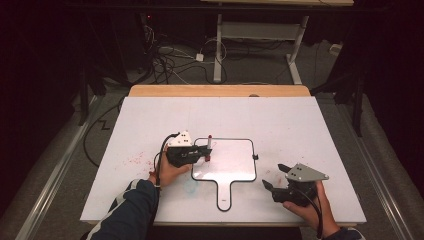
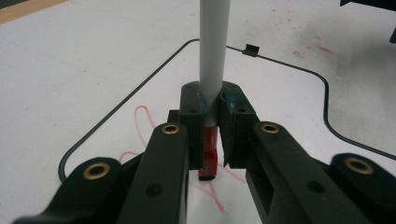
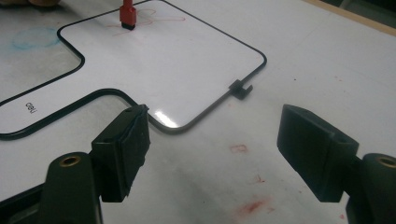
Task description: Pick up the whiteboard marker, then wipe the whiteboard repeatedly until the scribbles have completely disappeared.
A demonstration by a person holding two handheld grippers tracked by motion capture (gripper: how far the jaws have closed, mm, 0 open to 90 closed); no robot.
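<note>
Here, the red marker (image 2: 212,88) stands upright on the small whiteboard (image 1: 235,160), its tip touching the board by some red scribbles (image 2: 144,119), and my left gripper (image 2: 212,135) has its fingers squeezed tight around it. The whiteboard lies flat in the middle of the white worktop (image 1: 300,120). My right gripper (image 3: 212,149) rests near the board's corner with its fingers spread wide, holding nothing.

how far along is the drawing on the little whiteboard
Done: a few red loops already sit near one corner of the handheld whiteboard. In hand: the left gripper is shut on the red marker, tip down on the board. Left: most of the board is bare, and the right gripper waits open beside it, holding nothing.
</note>
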